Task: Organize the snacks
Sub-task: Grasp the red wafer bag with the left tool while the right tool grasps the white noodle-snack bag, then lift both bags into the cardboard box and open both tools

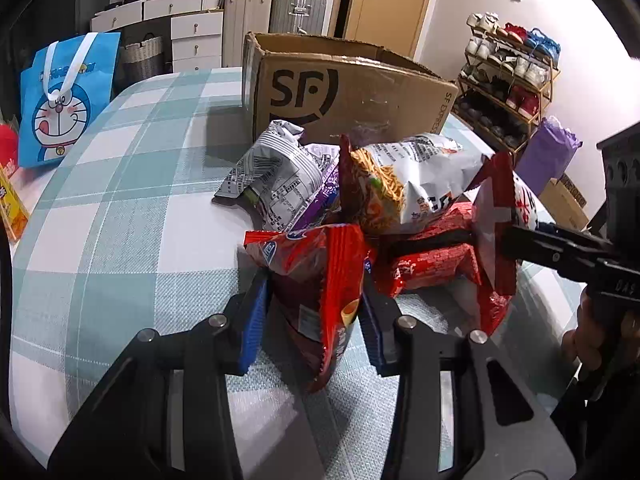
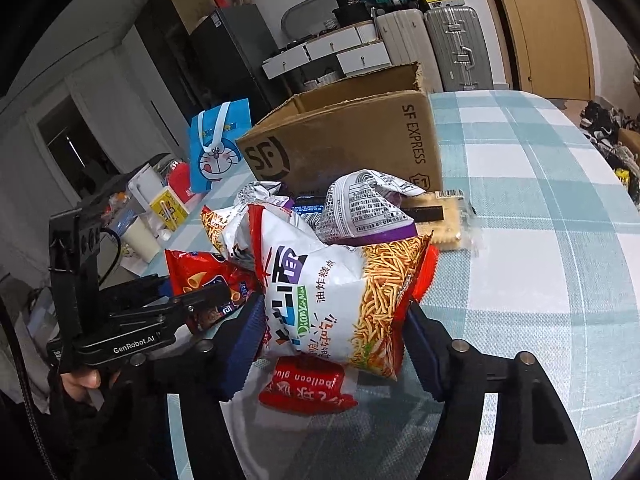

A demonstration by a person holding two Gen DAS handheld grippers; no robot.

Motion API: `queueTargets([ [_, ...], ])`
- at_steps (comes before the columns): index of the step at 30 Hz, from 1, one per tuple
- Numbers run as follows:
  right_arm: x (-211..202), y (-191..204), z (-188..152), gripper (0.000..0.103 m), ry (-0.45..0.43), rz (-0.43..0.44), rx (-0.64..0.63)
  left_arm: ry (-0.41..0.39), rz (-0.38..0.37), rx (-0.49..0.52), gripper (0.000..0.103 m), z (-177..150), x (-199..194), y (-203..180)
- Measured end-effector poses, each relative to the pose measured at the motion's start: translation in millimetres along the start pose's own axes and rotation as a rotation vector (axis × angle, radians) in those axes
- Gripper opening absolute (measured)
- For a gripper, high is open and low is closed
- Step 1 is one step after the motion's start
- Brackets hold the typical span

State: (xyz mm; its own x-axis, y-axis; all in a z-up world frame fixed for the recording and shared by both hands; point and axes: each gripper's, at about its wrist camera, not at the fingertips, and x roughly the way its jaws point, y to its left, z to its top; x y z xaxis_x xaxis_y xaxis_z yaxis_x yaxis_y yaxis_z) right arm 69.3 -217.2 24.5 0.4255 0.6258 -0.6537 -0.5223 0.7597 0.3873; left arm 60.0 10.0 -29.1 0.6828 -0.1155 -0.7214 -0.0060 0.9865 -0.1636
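The open SF Express cardboard box (image 1: 352, 92) stands behind the snack pile on the checked counter (image 1: 120, 208). The left gripper (image 1: 312, 300) pinches a red bag (image 1: 316, 280); the right gripper (image 2: 332, 320) clasps the noodle-snack bag (image 2: 332, 284), fingers narrowed. Lift each clear before carrying.

A home, prob. a bedroom/living room w/ stored stuff. Suitcases (image 1: 298, 10) stacked by a white drawer unit (image 1: 196, 42), a full shoe rack (image 1: 508, 80) near a wooden door (image 1: 388, 0), and a checked tablecloth (image 1: 120, 200).
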Motion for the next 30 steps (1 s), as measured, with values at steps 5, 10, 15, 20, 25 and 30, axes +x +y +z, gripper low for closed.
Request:
queueTargets([
  [5,-8.1,-2.1,-3.5,0.064,-0.02,0.008,0.009,-0.034,-0.016,-0.025,0.039,-3.8,-12.3,5.9],
  [10,-19.3,0.8,-3.3,0.064,-0.066,0.006,-0.005,-0.068,-0.022,-0.037,0.039,-6.4,-28.2,8.6],
  [15,-27.9,3.6,-0.8,0.063,-0.096,0.01,-0.017,-0.099,-0.022,-0.03,0.039,-6.8,-46.4,3.4],
  [20,-38.1,7.1,5.6,0.063,-0.125,0.017,-0.019,-0.134,-0.019,-0.036,0.039,-1.6,-62.8,0.6],
  [25,-50.1,12.7,14.6,0.063,-0.157,0.023,-0.046,-0.167,-0.002,-0.038,0.039,10.4,-75.4,-0.5],
  [30,-60.4,16.5,25.7,0.063,-0.19,0.028,-0.065,-0.208,0.011,-0.033,0.039,27.1,-89.3,-3.2],
])
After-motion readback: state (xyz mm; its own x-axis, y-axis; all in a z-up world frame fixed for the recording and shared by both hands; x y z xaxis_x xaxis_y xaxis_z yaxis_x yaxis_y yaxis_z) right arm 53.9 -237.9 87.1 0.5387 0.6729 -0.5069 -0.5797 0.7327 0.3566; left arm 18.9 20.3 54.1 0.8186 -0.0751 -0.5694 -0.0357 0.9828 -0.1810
